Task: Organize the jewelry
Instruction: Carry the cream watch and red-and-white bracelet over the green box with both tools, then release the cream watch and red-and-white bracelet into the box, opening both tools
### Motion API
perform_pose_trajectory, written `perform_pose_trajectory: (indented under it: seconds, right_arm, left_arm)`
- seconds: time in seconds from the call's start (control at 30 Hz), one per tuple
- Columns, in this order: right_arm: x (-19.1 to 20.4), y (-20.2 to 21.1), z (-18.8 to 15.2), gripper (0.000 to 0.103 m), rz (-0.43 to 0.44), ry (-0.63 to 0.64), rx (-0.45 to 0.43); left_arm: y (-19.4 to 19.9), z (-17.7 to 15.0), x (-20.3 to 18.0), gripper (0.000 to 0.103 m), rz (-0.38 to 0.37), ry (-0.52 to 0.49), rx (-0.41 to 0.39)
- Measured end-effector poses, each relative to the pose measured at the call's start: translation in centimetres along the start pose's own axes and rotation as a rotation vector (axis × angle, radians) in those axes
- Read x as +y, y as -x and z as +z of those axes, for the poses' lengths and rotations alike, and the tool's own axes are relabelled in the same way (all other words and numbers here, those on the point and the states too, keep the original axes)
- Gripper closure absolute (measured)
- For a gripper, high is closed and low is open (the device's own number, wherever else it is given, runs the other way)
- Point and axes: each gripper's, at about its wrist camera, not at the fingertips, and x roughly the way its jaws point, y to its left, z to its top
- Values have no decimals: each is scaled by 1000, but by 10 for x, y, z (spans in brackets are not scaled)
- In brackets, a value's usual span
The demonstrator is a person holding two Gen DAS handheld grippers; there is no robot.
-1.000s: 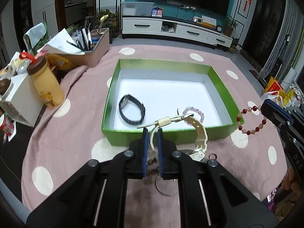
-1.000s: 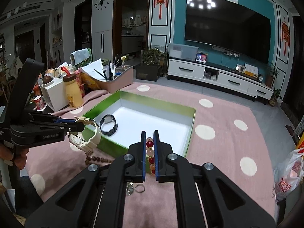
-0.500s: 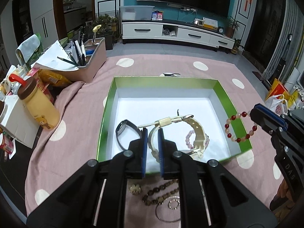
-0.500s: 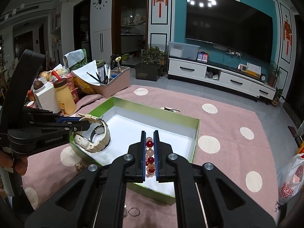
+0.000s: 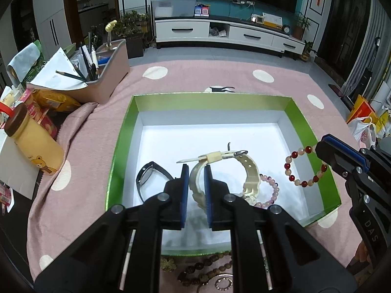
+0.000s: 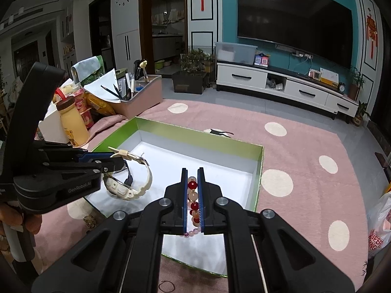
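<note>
A green box [image 5: 212, 97] with a white floor sits on the pink dotted cloth. Inside it lie a black watch [image 5: 146, 175] and a pink bead bracelet [image 5: 271, 190]. My left gripper [image 5: 196, 168] is shut on the strap of a cream watch [image 5: 249, 171], which hangs over the box's near half. The right gripper [image 6: 192, 171] is shut on a red and pale bead bracelet [image 6: 193, 185]. That bracelet [image 5: 287, 165] dangles just inside the box's right wall. In the right wrist view the left gripper [image 6: 117, 161] holds the cream watch [image 6: 136, 190] at the box's left side.
Brown beads [image 5: 207, 266] and a metal ring [image 5: 223, 283] lie on the cloth in front of the box. A pen holder [image 5: 107, 80], a yellow bottle [image 5: 34, 144] and snack packs crowd the left. A small black item [image 5: 221, 88] lies behind the box.
Both grippers have moved forward over the box, carrying the cream watch and the red bead bracelet from outside its front wall to above its floor.
</note>
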Motion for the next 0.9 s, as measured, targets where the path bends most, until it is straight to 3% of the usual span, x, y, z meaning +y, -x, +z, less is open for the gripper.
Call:
perform_pose_trajectory:
  seconds: [0.5, 0.77, 0.9]
  right_arm:
    - [-4, -29, -9, 96, 16, -24, 85]
    - [-9, -35, -12, 96, -7, -39, 94]
    - [-12, -32, -12, 94, -19, -56, 80]
  left_arm:
    - [-31, -7, -7, 88, 29, -22, 63]
    - [-33, -6, -9, 87, 38, -30, 56]
    - [-26, -6, -10, 79, 47, -37, 34]
